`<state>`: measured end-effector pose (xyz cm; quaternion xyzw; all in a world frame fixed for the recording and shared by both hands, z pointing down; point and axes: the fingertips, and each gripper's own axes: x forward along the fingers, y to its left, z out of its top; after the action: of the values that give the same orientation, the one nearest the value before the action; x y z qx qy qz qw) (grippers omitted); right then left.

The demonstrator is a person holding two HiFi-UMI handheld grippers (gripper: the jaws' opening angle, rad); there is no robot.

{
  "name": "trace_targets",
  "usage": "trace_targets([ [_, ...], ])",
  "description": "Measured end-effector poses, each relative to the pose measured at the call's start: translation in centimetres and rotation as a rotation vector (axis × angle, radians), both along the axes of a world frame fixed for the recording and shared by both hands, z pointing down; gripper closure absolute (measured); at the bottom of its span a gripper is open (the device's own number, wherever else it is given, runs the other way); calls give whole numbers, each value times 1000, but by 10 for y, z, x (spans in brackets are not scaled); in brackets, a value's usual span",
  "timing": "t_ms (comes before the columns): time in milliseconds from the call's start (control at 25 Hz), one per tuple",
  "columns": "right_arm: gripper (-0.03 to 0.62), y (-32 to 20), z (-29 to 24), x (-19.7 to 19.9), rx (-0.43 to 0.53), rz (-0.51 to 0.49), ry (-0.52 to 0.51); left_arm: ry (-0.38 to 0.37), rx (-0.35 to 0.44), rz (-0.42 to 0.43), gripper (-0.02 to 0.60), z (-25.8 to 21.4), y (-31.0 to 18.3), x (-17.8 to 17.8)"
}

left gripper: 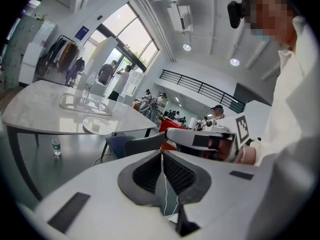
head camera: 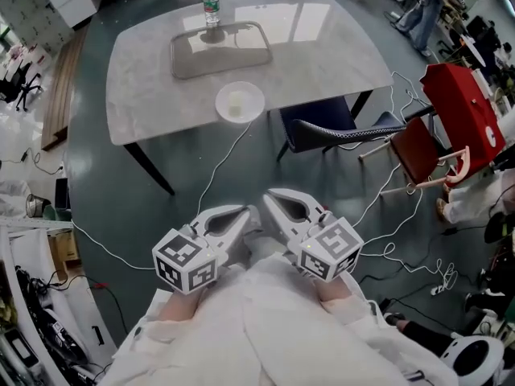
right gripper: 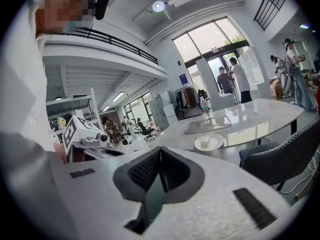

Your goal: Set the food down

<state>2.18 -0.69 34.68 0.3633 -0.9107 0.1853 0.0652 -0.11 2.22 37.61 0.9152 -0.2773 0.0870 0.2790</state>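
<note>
Both tools sit low in front of the person, side by side and well apart from the desk (head camera: 322, 55). The left tongs (head camera: 251, 214) are pressed together with nothing between the ribbed pads, and the right tongs (head camera: 272, 197) are the same, pads flush and empty (each gripper view shows only floor past the seam).

So where is the food (head camera: 235, 103)? A small pale piece lies in the middle of the white plate (head camera: 256, 95), which stands at the near edge of the desk, just in front of the clear tray (head camera: 179, 55). A bottle (head camera: 211, 0) stands upright at the tray's far side.

With the food on the plate and both tongs carrying nothing, my reading is that the set-down is either done or about to start over from a distance; these views cannot settle which.

If there is more to do, the approach matters most. A dark chair (head camera: 322, 131) is tucked at the desk's near right, and white cables (head camera: 209, 183) trail over the floor (head camera: 121, 207) between the person and the plate, so the feet need a clean line in. Come to the plate from its near rim, spread the tongs only once over it, and keep clear of the tray so nothing gets nudged.
</note>
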Motion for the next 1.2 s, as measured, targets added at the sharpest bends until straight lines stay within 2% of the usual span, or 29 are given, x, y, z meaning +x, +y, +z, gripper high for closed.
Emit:
trace_targets([
  [360, 591, -74, -6, 17, 16, -33, 11, 9, 19, -62, 556, -9, -80, 11],
  [760, 591, -146, 8, 31, -17, -75, 45, 18, 18, -83, 556, -6, -156, 28],
  [1200, 591, -180, 23, 29, -68, -99, 46, 15, -54, -103, 556, 15, -182, 29],
])
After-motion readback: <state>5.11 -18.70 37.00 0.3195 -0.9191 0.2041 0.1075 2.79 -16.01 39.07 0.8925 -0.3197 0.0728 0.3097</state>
